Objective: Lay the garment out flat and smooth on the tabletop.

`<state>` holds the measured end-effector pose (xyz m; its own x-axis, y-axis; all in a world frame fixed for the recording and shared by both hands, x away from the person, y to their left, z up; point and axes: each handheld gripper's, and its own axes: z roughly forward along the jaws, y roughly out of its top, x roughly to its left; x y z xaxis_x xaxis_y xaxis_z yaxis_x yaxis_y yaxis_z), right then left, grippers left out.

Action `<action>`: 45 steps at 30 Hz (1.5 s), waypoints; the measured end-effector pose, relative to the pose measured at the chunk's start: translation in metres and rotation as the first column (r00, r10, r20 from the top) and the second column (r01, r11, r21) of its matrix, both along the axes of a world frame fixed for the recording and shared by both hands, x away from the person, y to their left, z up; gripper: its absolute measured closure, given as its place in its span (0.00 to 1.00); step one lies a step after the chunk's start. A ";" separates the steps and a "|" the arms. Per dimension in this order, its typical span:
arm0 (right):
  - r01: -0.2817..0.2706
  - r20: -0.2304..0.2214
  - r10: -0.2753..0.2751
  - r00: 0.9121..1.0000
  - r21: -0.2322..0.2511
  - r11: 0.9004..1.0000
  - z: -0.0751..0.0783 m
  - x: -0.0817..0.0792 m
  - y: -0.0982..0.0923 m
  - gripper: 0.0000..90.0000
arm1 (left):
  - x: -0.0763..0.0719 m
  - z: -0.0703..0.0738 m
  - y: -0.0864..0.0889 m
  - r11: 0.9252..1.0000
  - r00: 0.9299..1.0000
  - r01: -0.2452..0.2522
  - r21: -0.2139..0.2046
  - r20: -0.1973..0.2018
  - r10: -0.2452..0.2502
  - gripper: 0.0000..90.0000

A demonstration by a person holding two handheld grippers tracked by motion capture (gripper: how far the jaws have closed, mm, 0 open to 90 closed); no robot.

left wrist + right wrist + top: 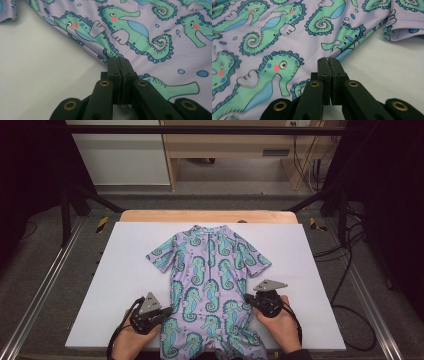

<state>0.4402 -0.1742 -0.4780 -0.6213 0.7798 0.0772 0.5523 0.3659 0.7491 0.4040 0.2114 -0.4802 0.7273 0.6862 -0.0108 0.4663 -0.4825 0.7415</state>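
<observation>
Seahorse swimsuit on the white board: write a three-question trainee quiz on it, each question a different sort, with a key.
1. True or false: the left gripper is shut on the side edge of the seahorse swimsuit.
2. The right gripper pinches the suit at: A) the collar, B) its side edge, C) a sleeve.
3. Fill in: the suit lies with its collar pointing ____ from the person, on the white board.

Key: 1 true; 2 B; 3 away.

Tongs (167, 311) (248, 298) at seahorse swimsuit's (210, 270) sides
</observation>
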 end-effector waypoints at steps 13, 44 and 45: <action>-0.031 0.004 0.031 0.999 -0.006 0.999 0.006 -0.022 0.006 0.99 | -0.008 -0.002 0.012 1.000 1.000 -0.008 -0.018 -0.008 0.008 0.99; -0.043 -0.022 0.042 0.999 -0.029 0.999 0.001 -0.037 0.000 0.98 | -0.029 -0.002 0.012 0.999 0.999 0.032 -0.024 -0.014 -0.032 0.98; -0.043 -0.022 0.042 0.999 -0.028 0.999 0.001 -0.037 0.000 0.98 | -0.030 -0.002 0.012 0.999 0.999 0.032 -0.025 -0.013 -0.032 0.98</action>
<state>0.4033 -0.1739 -0.4773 -0.6521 0.7550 0.0688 0.5517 0.4104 0.7261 0.3744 0.2238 -0.4825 0.7486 0.6620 -0.0374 0.4612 -0.4793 0.7467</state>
